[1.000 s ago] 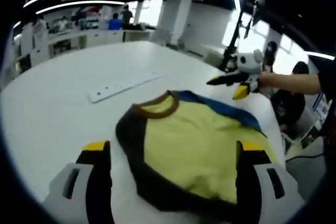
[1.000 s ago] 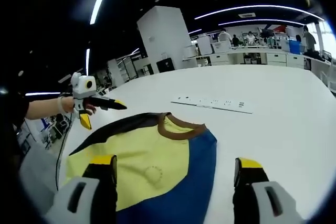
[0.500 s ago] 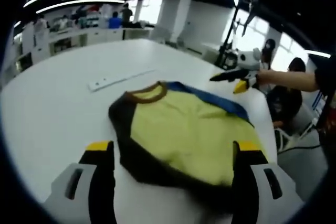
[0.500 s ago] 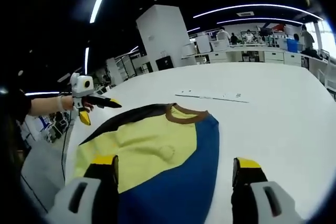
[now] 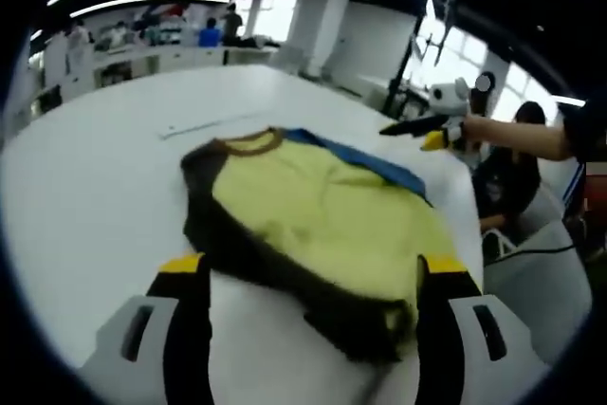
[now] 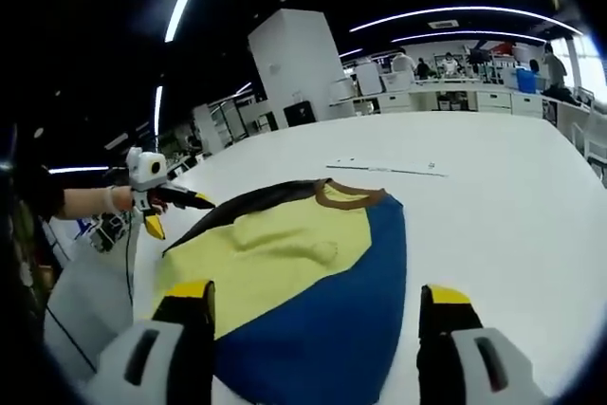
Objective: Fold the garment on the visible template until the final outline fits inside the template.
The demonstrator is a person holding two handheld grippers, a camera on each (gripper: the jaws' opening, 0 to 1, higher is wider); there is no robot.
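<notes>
Garment (image 5: 313,225) (yellow front, one dark side, one blue side) lies flat on white table (image 5: 85,187). Left gripper (image 5: 308,282) and right gripper (image 6: 313,305) hover above its near edge, jaws spread, holding nothing.

We find no legible text, label, brand, number or sign in either view. The pale strip (image 6: 384,169) lying on the table (image 6: 512,206) beyond the garment (image 6: 303,272) carries small dark marks, but we cannot resolve them as characters; in the left gripper view the same strip is blurred. The garment's yellow panel shows a faint round raised mark, with no lettering that we can read. Background cabinets and equipment are too small and soft for any inscription to be made out.
</notes>
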